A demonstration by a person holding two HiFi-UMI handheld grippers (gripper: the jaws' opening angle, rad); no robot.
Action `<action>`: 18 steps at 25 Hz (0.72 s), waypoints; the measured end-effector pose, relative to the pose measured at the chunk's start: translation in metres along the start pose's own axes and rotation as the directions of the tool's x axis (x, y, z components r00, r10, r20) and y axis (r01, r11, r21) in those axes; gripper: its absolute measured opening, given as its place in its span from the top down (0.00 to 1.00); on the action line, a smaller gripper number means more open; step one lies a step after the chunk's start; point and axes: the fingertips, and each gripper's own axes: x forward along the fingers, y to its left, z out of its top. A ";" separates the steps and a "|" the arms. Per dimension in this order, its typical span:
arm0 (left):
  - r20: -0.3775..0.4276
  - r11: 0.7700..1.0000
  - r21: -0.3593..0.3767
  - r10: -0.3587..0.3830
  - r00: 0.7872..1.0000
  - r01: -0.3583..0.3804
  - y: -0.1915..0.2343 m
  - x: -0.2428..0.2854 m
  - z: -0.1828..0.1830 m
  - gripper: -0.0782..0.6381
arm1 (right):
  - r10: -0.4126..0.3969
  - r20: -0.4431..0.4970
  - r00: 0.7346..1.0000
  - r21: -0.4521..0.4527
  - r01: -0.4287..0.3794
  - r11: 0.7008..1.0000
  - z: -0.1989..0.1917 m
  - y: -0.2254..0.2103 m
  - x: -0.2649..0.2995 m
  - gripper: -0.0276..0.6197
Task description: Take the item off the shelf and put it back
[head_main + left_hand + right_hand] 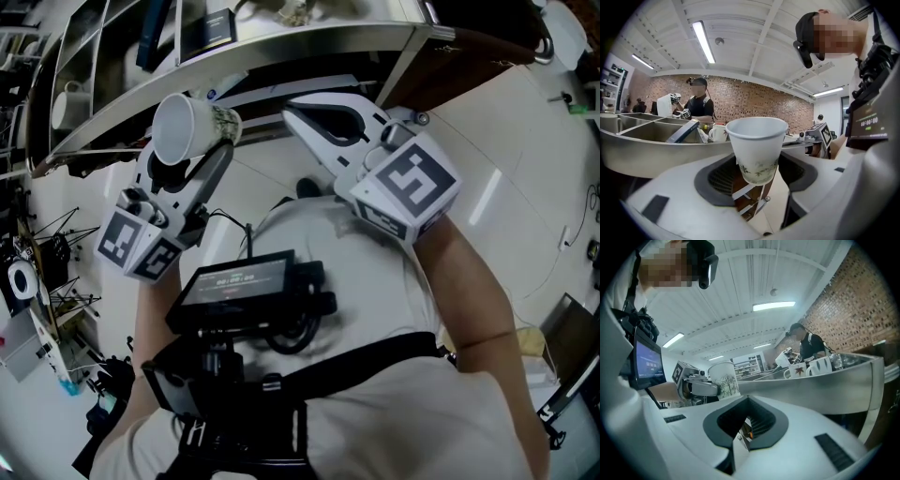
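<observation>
A steel shelf rim (pixel 281 42) bars the way ahead, mugs (pixel 820 365) crowd behind it, with open room above.

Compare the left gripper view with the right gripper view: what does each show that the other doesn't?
Left gripper view only: the left gripper close up, clamped on the lower wall of the paper cup.
Right gripper view only: the right gripper, shut with nothing in it, and the cup's tree print seen side-on from farther off.
Both: the paper cup, the metal shelf, the brick wall, a person in a black cap behind it, and the lit screen on the wearer's chest.
</observation>
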 end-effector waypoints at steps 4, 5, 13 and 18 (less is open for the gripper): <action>-0.002 1.000 0.008 0.006 1.000 -0.006 0.001 0.000 -0.001 0.47 | -0.004 0.001 1.000 0.001 0.004 1.000 0.000 -0.001 0.000 0.95; -0.003 1.000 0.009 0.000 1.000 0.000 0.000 0.001 -0.001 0.47 | -0.004 -0.001 1.000 0.000 0.004 1.000 0.000 0.000 0.000 0.95; -0.016 0.999 0.031 0.010 1.000 -0.010 -0.001 0.000 -0.008 0.47 | 0.009 -0.017 1.000 0.000 -0.009 1.000 -0.005 0.003 0.003 0.95; -0.055 0.998 0.060 0.038 0.998 -0.035 0.001 0.002 -0.028 0.47 | 0.022 -0.029 0.999 -0.004 -0.023 1.000 -0.009 0.004 0.005 0.95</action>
